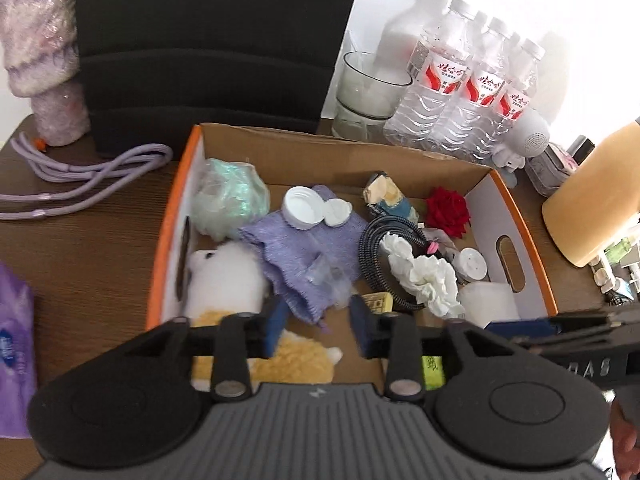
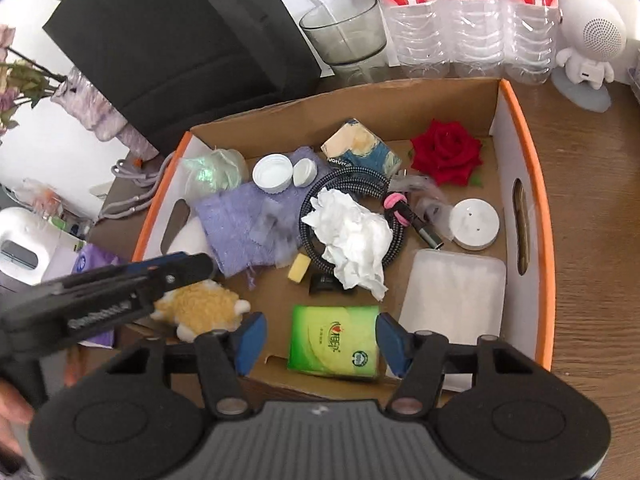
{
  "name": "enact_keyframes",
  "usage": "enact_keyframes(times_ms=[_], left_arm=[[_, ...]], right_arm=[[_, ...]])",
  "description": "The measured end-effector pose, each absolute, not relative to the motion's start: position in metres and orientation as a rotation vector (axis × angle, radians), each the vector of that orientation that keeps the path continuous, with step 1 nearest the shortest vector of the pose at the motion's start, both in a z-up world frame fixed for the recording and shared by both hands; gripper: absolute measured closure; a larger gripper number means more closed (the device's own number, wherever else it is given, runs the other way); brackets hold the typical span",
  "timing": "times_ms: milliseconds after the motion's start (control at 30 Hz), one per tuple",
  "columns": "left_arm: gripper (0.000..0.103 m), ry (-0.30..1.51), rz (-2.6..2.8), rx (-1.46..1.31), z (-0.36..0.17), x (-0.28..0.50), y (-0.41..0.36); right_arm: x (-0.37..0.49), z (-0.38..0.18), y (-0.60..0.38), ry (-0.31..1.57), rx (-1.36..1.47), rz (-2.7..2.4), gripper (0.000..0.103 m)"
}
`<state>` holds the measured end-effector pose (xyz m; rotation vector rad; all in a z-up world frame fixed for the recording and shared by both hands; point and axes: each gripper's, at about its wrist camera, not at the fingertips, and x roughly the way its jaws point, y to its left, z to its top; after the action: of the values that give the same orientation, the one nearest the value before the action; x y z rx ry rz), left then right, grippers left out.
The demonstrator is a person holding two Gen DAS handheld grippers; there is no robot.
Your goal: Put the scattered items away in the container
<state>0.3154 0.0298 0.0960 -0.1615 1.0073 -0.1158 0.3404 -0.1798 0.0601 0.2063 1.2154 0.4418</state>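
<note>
An orange-rimmed cardboard box (image 1: 532,224) (image 2: 540,184) on the wooden table holds a purple cloth (image 1: 296,252) (image 2: 240,228), crumpled white tissue (image 1: 428,276) (image 2: 352,236), a red rose (image 1: 446,210) (image 2: 446,152), a braided cable (image 2: 312,248), white caps (image 2: 272,172) and a yellow-white plush (image 1: 296,360) (image 2: 200,308). My left gripper (image 1: 318,326) is open and empty over the box's near left part, above the plush. My right gripper (image 2: 320,338) is open, its jaws either side of a green tissue pack (image 2: 334,340) lying in the box.
Water bottles (image 1: 460,92) (image 2: 468,12), a glass bowl (image 1: 368,88) (image 2: 344,32) and a black box (image 1: 208,40) stand behind. A purple cord (image 1: 88,176) and purple tissue pack (image 1: 14,348) lie left. A tan cylinder (image 1: 592,196) is right. A white speaker figure (image 2: 592,40) stands far right.
</note>
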Motion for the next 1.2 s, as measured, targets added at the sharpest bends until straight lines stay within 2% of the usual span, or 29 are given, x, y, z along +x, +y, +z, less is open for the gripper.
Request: enact_keyframes(times_ms=[33,67,100,167,300,367,433,500,567,600,933,1000,1100,1200], left_arm=[[0.045,1.012,-0.109,-0.153,0.098,0.315,0.03],[0.026,1.024,-0.095,-0.141,0.1,0.314,0.029],[0.02,1.037,-0.078,-0.125,0.101,0.313,0.027],[0.018,1.046,-0.066,-0.099,0.105,0.307,0.023],[0.01,0.983,-0.046,-0.046,0.12,0.289,0.016],[0.008,0.829,-0.002,-0.014,0.132,0.269,0.013],[0.0,0.516,0.084,-0.011,0.136,0.232,0.012],[0.0,0.288,0.138,-0.013,0.123,0.2,0.009],[0.0,0.269,0.142,-0.009,0.109,0.189,0.006],[0.0,0.266,0.153,-0.012,0.104,0.186,0.004],[0.0,0.275,0.116,-0.006,0.102,0.169,-0.001],[0.0,0.284,0.107,-0.011,0.106,0.15,0.001],[0.0,0.406,0.139,-0.033,0.11,0.11,0.007],[0.0,0.381,0.075,-0.068,0.104,0.042,0.019]], right_arm=[[0.34,0.064,-0.181,1.209,0.203,0.426,0.042],[0.34,0.068,-0.184,1.202,0.196,0.409,0.038],[0.34,0.074,-0.186,1.189,0.185,0.391,0.03],[0.337,0.082,-0.191,1.158,0.144,0.352,0.021],[0.321,0.089,-0.198,1.095,0.07,0.279,0.019],[0.305,0.094,-0.202,1.007,0.082,0.272,0.019],[0.277,0.105,-0.204,0.807,0.093,0.265,0.019],[0.243,0.108,-0.204,0.554,0.069,0.247,0.01],[0.22,0.099,-0.201,0.401,0.045,0.214,0.004],[0.216,0.093,-0.199,0.38,0.039,0.207,0.004],[0.201,0.086,-0.186,0.365,-0.014,0.207,0.004],[0.187,0.091,-0.186,0.36,-0.022,0.197,0.004],[0.149,0.096,-0.196,0.389,0.045,0.236,0.004],[0.092,0.09,-0.207,0.436,0.083,0.305,0.004]])
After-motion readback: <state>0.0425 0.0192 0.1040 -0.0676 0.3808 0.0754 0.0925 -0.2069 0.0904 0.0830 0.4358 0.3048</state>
